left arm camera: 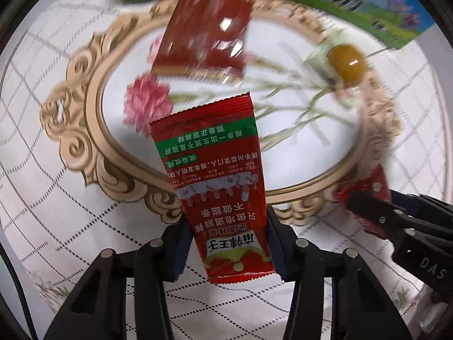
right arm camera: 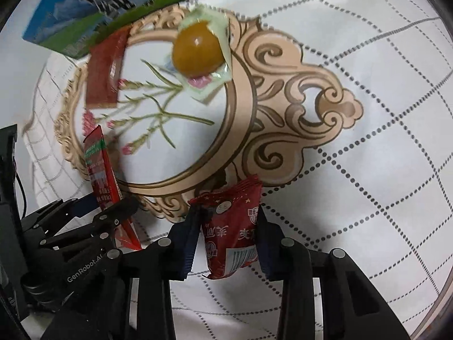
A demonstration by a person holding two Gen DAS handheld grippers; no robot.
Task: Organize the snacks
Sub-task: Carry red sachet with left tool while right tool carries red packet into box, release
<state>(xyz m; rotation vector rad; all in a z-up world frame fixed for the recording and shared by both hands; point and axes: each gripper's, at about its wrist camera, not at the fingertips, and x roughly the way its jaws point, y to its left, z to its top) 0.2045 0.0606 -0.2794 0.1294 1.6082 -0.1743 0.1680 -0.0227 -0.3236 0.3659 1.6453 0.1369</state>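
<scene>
Left gripper [left arm camera: 226, 243] is clamped on a red-and-green spicy-strip sachet [left arm camera: 215, 175]; right gripper [right arm camera: 226, 238] is clamped on a red snack packet [right arm camera: 232, 232]; both hang above the patterned tablecloth [right arm camera: 368, 170]. Carry each clear of the other before release; keep the grip firm. Count: two packets held; one dark-red packet [left arm camera: 206, 36] and one wrapped amber jelly [right arm camera: 198, 52] lying beside the printed box [right arm camera: 85, 14].

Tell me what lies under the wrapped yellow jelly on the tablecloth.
The yellow jelly in its clear wrapper rests on the tablecloth, over the printed gold oval frame and a pink flower showing through the wrapper. What is directly beneath the jelly itself is covered.
</scene>
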